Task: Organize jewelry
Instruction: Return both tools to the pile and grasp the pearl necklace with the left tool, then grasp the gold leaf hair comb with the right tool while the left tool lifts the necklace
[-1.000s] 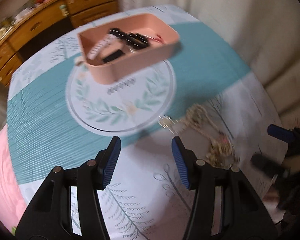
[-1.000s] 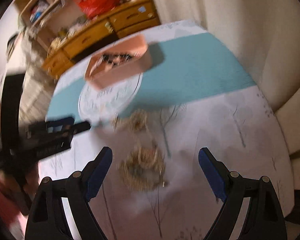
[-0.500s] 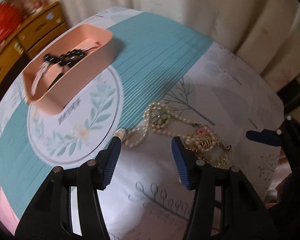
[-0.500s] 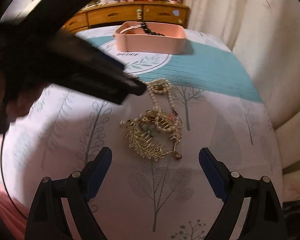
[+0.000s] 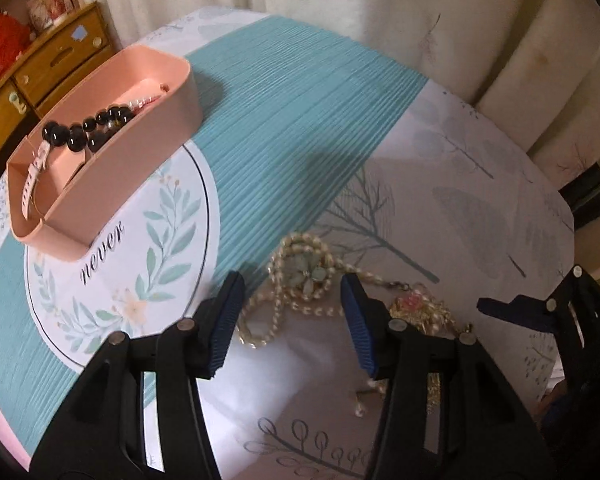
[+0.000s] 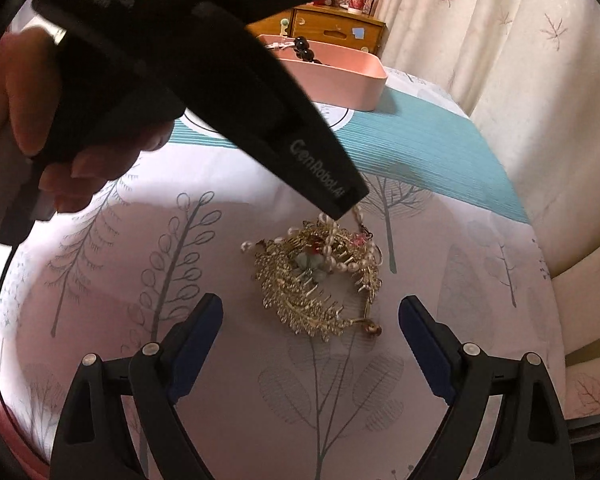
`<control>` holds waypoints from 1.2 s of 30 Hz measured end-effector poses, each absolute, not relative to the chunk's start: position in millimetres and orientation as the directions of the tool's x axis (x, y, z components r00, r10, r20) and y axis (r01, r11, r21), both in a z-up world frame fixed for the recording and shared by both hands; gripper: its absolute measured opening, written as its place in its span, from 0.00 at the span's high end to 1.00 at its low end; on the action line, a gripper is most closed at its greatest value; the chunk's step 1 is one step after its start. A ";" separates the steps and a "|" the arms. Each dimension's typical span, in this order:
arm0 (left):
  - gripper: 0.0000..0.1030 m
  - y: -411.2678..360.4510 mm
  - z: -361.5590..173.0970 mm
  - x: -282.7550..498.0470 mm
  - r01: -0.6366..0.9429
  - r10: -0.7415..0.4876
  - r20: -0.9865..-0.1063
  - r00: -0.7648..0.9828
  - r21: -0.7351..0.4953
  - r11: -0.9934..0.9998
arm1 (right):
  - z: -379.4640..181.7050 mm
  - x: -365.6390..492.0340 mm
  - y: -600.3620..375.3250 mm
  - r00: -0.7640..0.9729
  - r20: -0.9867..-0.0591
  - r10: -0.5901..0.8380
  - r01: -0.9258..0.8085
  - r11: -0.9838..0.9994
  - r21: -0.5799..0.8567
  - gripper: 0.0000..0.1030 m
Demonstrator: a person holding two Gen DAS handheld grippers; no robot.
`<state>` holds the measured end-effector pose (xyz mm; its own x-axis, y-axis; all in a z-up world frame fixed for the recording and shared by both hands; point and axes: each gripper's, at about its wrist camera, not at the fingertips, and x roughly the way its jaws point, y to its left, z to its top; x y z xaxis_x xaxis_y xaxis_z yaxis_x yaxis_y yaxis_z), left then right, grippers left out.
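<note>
Landmark: pink tray [image 5: 148, 132] on the round tablecloth [image 5: 300, 120], sitting on the edge of the printed wreath circle [image 5: 140, 280] with the word "never".
Tray contents: black bead bracelet [image 5: 84, 130] draped over the inner divider, and a pale pink strap [image 5: 30, 184] lying along the end of the tray nearest the wooden drawers [image 5: 60, 60].
Pearl necklace [image 5: 300, 280]: loose on the cloth, well apart from the tray, on the camera side of the teal band; it coils around a pale green flower piece.
Gold comb [image 6: 312, 288]: leaf-shaped hair ornament further from the tray than the necklace coil, tangled with the pearl strand, lying flat on the cloth.
Left gripper [image 5: 292, 320]: fingers parted wide, nothing between them; it hangs low over the necklace coil, which shows in the gap between the blue pads [image 5: 224, 320].
Right gripper [image 6: 310, 344]: fingers spread very wide and holding nothing; it hovers on the side of the gold comb away from the tray, with the comb ahead of the gap.
Hand [image 6: 40, 120]: bare, wrapped around the left gripper's handle, seen from the right wrist camera; the tip of that gripper reaches the tray-side end of the jewelry pile.
Backdrop: cream curtain [image 6: 520, 60] behind the tray.
</note>
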<state>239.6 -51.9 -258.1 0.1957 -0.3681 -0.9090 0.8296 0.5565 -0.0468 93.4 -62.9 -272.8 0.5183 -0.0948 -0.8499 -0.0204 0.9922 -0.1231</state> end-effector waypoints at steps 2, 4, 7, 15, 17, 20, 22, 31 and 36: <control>0.54 -53.7 -259.0 237.8 0.845 -0.360 -0.912 0.197 -0.028 0.534 | -274.3 98.5 -67.8 0.510 -0.857 -0.078 -0.005 0.996 -0.094 0.10; 0.60 -53.6 -259.3 236.9 0.854 -0.357 -0.914 0.191 -0.024 0.519 | -276.2 103.9 -72.8 0.501 -0.864 -0.054 0.013 0.998 -0.055 0.10; 0.79 -50.5 -258.1 236.7 0.854 -0.354 -0.918 0.182 -0.031 0.519 | -281.7 112.4 -85.1 0.485 -0.875 -0.005 0.036 0.999 0.014 0.10; 0.90 -34.6 -255.6 238.1 0.821 -0.348 -0.929 0.129 -0.096 0.562 | -279.2 118.5 -92.9 0.479 -0.878 0.010 0.007 1.000 0.015 0.29; 0.95 -32.7 -252.7 235.6 0.812 -0.344 -0.930 0.132 -0.098 0.575 | -275.5 119.1 -91.1 0.455 -0.890 0.019 -0.022 1.000 0.010 0.33; 0.97 -27.7 -245.7 232.6 0.787 -0.355 -0.926 0.124 -0.126 0.604 | -271.4 122.7 -90.5 0.420 -0.907 0.039 -0.036 0.999 0.026 0.34; 0.97 -24.4 -241.3 229.8 0.774 -0.365 -0.924 0.115 -0.147 0.616 | -269.0 124.8 -94.8 0.409 -0.911 0.057 -0.026 0.998 0.051 0.34; 0.97 3.9 -208.2 227.5 0.699 -0.456 -0.884 0.108 -0.258 0.667 | -261.5 116.2 -130.8 0.387 -0.883 0.265 0.125 0.934 0.335 0.34; 0.97 24.1 -181.1 227.4 0.658 -0.510 -0.853 0.111 -0.321 0.681 | -258.0 105.7 -138.7 0.382 -0.858 0.344 0.179 0.883 0.434 0.34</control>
<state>227.4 24.1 -181.1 0.1106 -0.5099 -0.8531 0.6583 0.6807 -0.3215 105.7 -138.7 -258.0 0.3821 0.3439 -0.8578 0.1790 0.8831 0.4338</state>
